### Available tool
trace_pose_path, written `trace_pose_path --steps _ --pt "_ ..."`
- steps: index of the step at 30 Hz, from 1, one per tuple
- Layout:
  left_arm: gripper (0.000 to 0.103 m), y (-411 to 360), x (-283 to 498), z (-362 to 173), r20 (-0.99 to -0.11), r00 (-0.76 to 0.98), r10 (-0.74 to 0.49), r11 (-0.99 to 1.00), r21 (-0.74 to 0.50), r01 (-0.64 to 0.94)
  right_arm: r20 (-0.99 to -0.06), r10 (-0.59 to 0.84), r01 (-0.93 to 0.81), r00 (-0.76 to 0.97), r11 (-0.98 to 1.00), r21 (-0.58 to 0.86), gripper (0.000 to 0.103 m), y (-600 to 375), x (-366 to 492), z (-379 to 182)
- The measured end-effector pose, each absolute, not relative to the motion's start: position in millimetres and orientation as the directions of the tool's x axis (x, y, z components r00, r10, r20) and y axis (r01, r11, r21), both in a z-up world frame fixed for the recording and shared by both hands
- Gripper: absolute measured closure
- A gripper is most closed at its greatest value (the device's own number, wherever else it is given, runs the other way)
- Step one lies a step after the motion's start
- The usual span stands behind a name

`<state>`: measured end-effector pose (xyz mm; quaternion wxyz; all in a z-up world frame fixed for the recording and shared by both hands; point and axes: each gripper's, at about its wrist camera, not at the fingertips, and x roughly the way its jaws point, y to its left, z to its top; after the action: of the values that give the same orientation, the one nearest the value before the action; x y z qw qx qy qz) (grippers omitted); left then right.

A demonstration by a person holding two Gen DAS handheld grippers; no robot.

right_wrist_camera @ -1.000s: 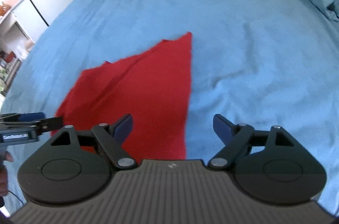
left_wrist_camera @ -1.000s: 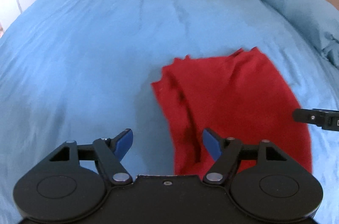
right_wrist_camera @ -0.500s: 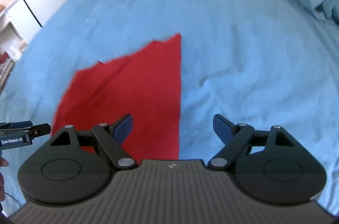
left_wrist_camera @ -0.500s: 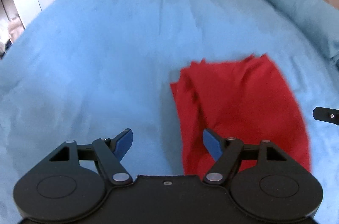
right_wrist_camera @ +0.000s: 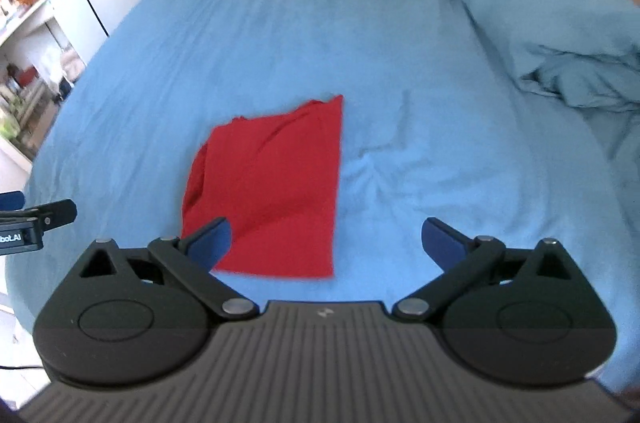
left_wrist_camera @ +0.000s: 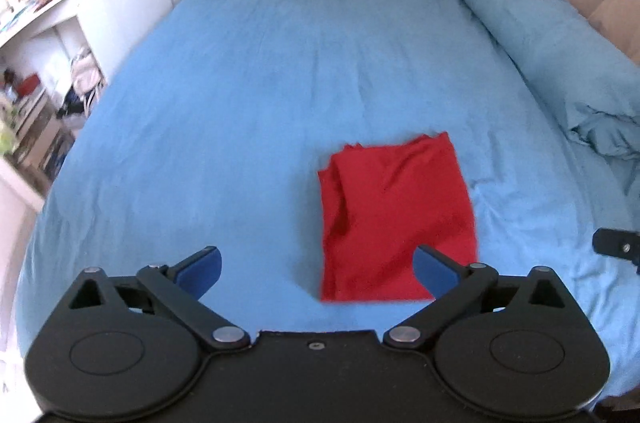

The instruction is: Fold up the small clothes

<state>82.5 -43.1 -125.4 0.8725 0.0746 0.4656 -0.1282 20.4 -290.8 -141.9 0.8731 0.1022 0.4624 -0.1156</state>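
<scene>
Left wrist view shows the left gripper (left_wrist_camera: 316,269) high over the bed (left_wrist_camera: 240,103), its jaws opening wide with nothing between them. Just ahead, a bit to its right, lies the folded red cloth (left_wrist_camera: 394,223) (flat on the sheet). Beyond the right gripper (right_wrist_camera: 326,241), also opening and holding nothing, the cloth lies a little left.

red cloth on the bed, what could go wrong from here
1. The red cloth has bunched, uneven layers along its left edge; another fold may lock in those wrinkles.
2. Both claws, left and right, are empty, well above it and opening; a regrasp could pinch only the top layer and pull the fold apart.
3. The blue sheet is soft and could get pinched with the cloth.
</scene>
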Motion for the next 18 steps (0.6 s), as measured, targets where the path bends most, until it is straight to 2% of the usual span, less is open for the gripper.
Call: trace_pose_path --steps 7,18 --pt "0.000 -48 32 -103 -0.855 0.502 -0.130 0.958 0.023 0.287 -0.869 -0.175 0.331 0.463 0.943 -0.014 0.000 -271 -30 -110" --pt "0.000 -46 5 -96 -0.867 0.485 -0.116 0.948 0.050 0.316 -0.901 -0.165 0.357 0.401 0.934 -0.012 0.000 -262 -70 -105"
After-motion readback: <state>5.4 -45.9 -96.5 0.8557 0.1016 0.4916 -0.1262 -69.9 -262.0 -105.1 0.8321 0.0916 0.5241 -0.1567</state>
